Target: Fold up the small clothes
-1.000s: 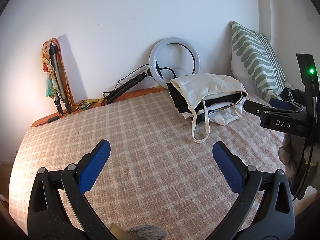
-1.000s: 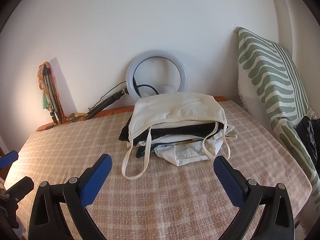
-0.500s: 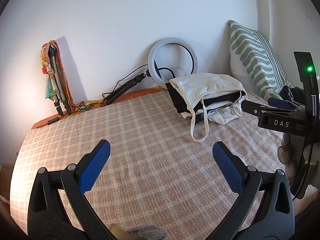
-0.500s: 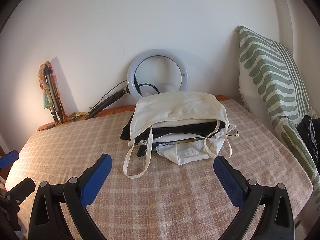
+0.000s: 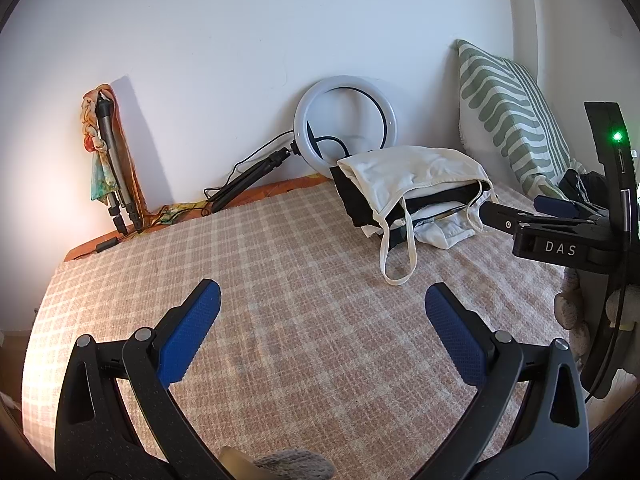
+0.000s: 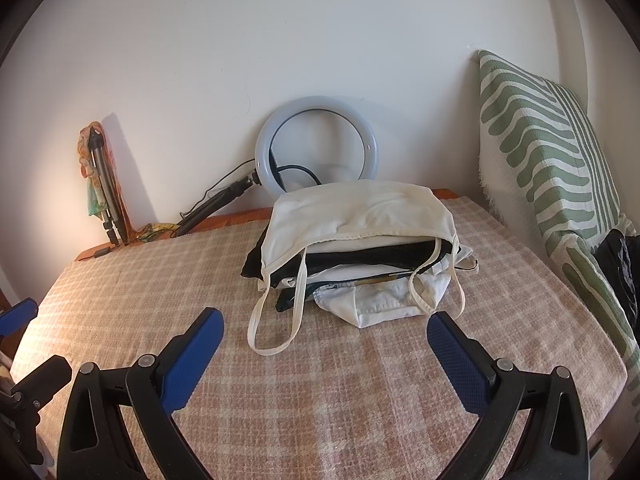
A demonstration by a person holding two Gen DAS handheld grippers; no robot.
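Both the left gripper (image 5: 322, 320) and the right gripper (image 6: 325, 344) are wide apart, empty. The cream strappy cotton top (image 6: 360, 212) lies on a clothes pile just ahead of the right fingers (image 6: 454, 354); probably pinch its near hem, not the loose straps.

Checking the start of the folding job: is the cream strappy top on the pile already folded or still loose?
Loose. The cream top drapes unevenly over the clothes pile, its straps trailing onto the checked cover.
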